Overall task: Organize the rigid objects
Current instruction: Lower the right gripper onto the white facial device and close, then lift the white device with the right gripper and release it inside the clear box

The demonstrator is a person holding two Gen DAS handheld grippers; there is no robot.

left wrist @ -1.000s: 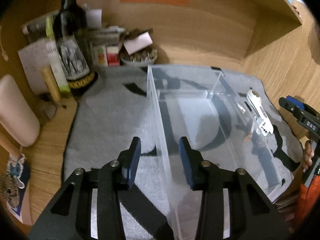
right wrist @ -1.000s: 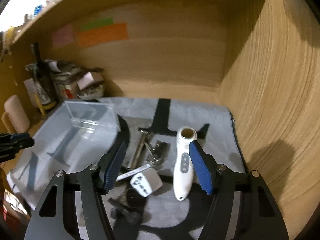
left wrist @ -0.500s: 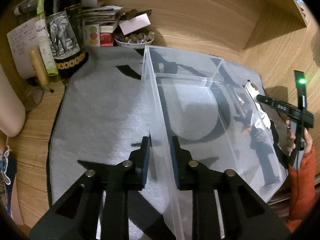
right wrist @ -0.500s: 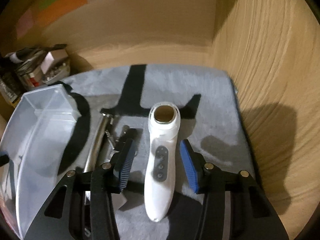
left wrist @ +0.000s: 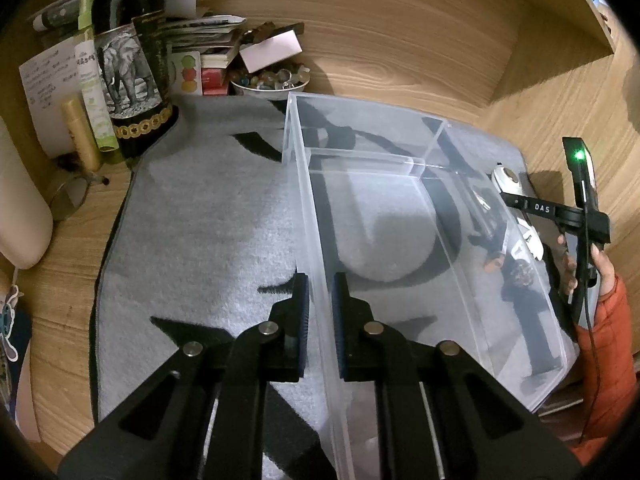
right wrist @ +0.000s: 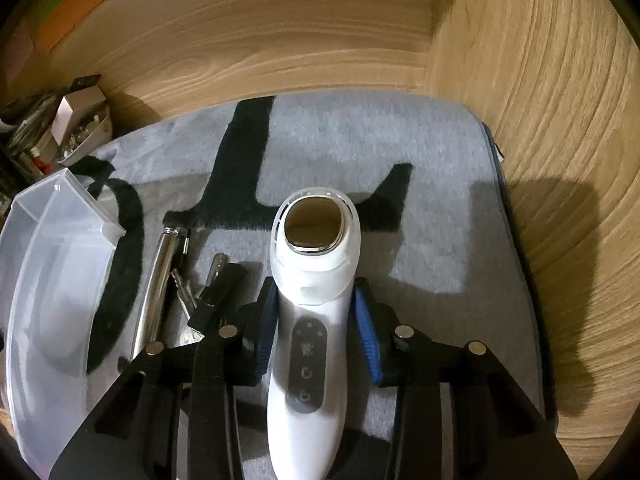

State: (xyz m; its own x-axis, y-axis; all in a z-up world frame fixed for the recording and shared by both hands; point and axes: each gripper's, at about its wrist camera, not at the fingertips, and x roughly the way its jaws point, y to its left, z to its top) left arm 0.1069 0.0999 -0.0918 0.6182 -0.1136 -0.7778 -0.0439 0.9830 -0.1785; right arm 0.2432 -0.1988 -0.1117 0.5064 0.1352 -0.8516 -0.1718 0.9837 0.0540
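A clear plastic box [left wrist: 400,216] stands on the grey mat [left wrist: 208,232]. My left gripper [left wrist: 320,300] is shut on the box's left wall, one pad on each side. The box [right wrist: 48,280] also shows at the left of the right wrist view. A white handheld device [right wrist: 316,304] with three buttons lies on the mat [right wrist: 440,216]. My right gripper [right wrist: 316,312] is shut on the device's body, blue pads touching both sides. A chrome handle [right wrist: 156,284] and small metal parts [right wrist: 216,280] lie between the device and the box.
A dark bottle with an elephant label [left wrist: 128,64], papers and a bowl of small items [left wrist: 272,80] crowd the back left corner. Wooden walls close the back [right wrist: 280,40] and right side [right wrist: 560,160]. A cream cylinder [left wrist: 16,216] lies at the far left.
My left gripper has closed on the box wall. My right gripper has come down over the white device and closed on it.
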